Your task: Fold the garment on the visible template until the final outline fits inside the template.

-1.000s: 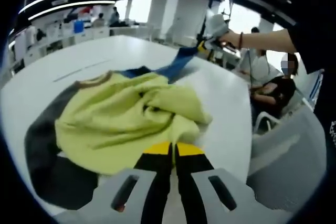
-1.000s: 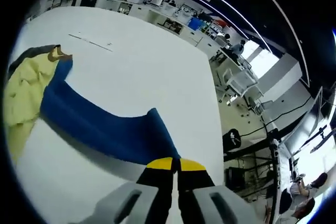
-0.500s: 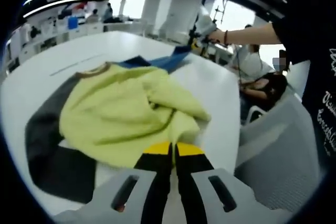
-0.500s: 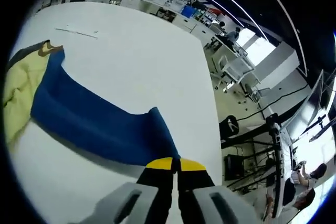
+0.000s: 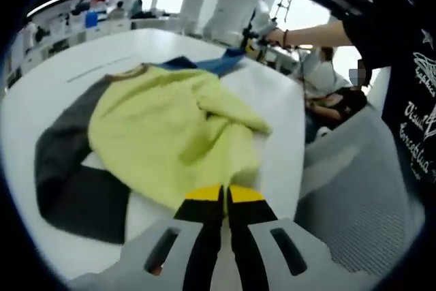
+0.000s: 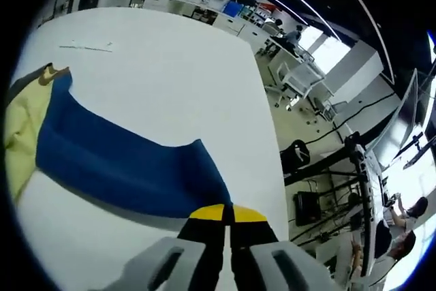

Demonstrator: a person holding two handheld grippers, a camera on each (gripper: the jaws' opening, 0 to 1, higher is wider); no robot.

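1. Open-plan office: white columns, ceiling light strips, desks and chairs in the background of both views.
2. White counter (image 5: 61, 80) carries the work. In the right gripper view its bare top (image 6: 170, 80) runs to a far edge, with floor and office chairs beyond.
3. Garment (image 5: 170, 134) lies on the counter, spread out but rumpled. The body is yellow-green, with a ridge of bunched cloth across its upper right part.
4. Dark grey sleeve (image 5: 68, 182) extends out to the left in the left gripper view and lies flat on the counter.
5. Blue sleeve (image 6: 129, 165) is stretched out from the body, seen in the right gripper view as a long band ending at the tool. In the left gripper view it shows at the far side (image 5: 211, 65).
6. Tan collar trim (image 6: 46, 73) sits where the blue, yellow and grey cloth meet.
7. Left tool (image 5: 223, 195): yellow-tipped jaws together, clamped on the near hem of the garment.
8. Right tool (image 6: 225, 214): jaws together, clamped on the cuff end of the blue sleeve. In the left gripper view it shows at the far side (image 5: 253, 35), held by a hand with a bare forearm.
9. A seated person (image 5: 334, 103) in dark clothing is beyond the counter edge on the right.
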